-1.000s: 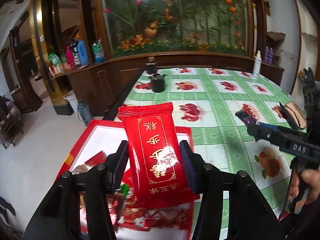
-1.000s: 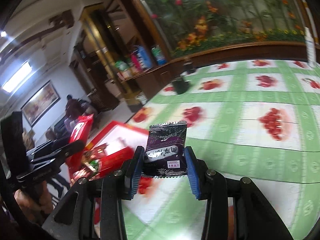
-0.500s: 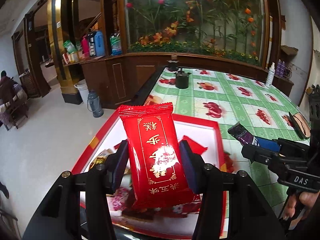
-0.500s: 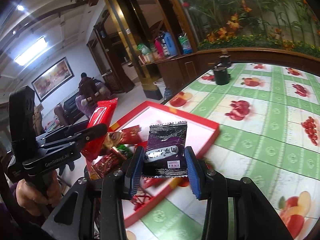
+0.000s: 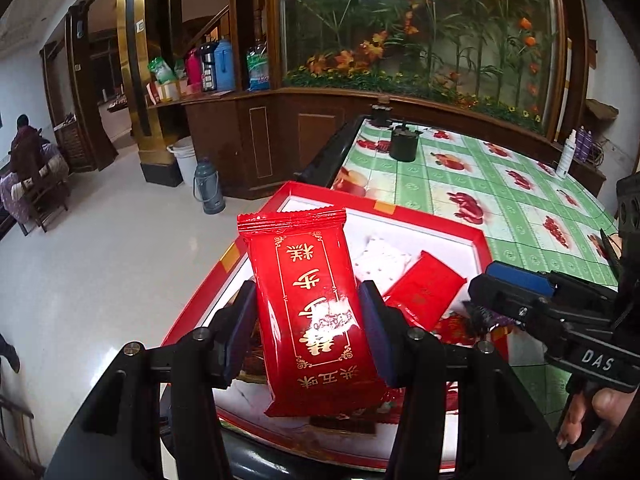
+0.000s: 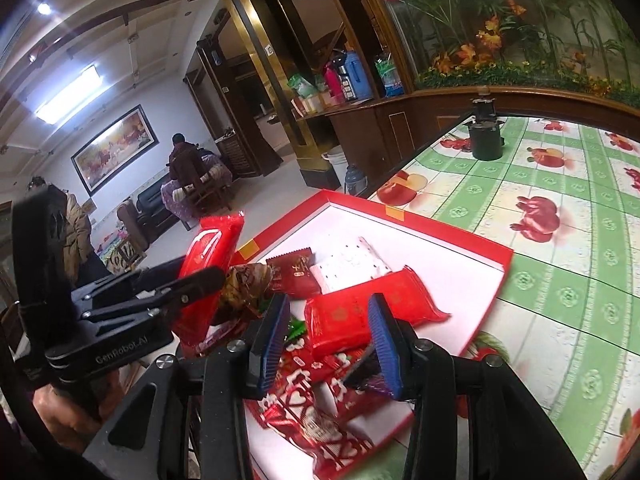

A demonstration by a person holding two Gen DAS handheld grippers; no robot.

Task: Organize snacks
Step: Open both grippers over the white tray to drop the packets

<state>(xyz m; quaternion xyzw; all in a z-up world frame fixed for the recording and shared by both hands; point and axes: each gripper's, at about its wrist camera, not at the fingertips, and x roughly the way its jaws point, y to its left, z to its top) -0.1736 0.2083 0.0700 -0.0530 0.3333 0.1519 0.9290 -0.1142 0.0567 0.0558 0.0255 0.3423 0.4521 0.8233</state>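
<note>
Two handheld grippers are hanging over one end of a red box (image 5: 440,226) with a white inside, which is sitting at the edge of a table under a green fruit-print tablecloth (image 6: 560,280). The left gripper (image 5: 307,300) is clamping a red snack packet with gold characters (image 5: 308,300) between both pads, its jaws closed only as far as the packet's width. The packet is standing almost upright with its crimped top edge uppermost, above the near left part of the box. The right gripper (image 6: 328,320) is holding its blue pads (image 6: 384,344) apart, and neither is pressing on anything. A dark purple packet (image 6: 368,368), blurred, is showing low against the inner side of the right-hand finger, clear of the other pad, just over the heap of red wrappers in the near end of the box.

Inside the box a white dotted packet (image 6: 352,266) is lying near the middle, with a flat red packet (image 6: 360,312) overlapping its near corner and a small dark red packet (image 6: 294,272) just beside it on the left. A hand (image 5: 600,416) is gripping the right tool's handle. Far up the table a black pot (image 6: 486,140) is standing, well apart from the box
</note>
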